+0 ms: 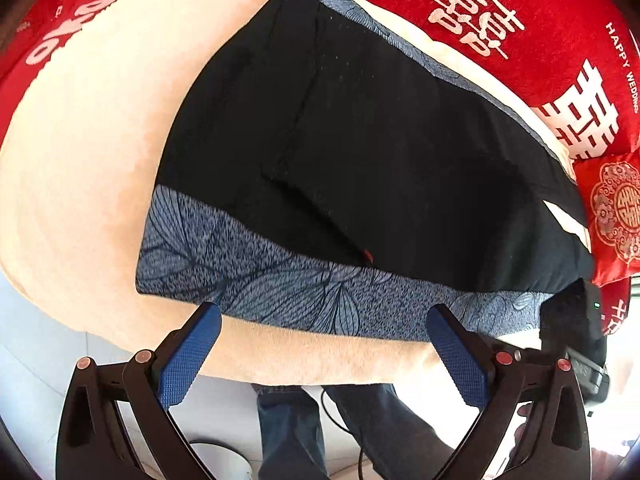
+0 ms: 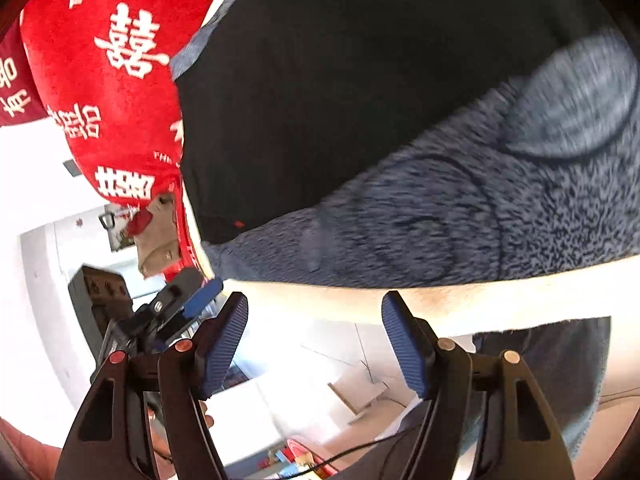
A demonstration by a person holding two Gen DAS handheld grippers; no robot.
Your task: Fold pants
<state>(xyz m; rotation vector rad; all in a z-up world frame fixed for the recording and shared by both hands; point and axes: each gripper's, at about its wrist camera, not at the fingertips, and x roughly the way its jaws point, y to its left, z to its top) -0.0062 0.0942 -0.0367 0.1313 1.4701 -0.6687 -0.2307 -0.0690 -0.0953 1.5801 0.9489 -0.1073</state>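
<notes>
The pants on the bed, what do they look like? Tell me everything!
The pants are black with soft-looking blue-grey bands printed with dark leaf outlines. They seem already folded, lying flat on a cream blanket over a red cover. A tiny red mark shows near the lower band. Nothing grips them; both hand-held grippers sit just off the near edge.

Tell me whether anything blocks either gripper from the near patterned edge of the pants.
Nothing visible does. The left gripper hangs open just short of the pants, with only bare cream blanket in the gap. The right gripper is also open, nothing between its jaws, facing the same patterned band over the blanket's edge.
</notes>
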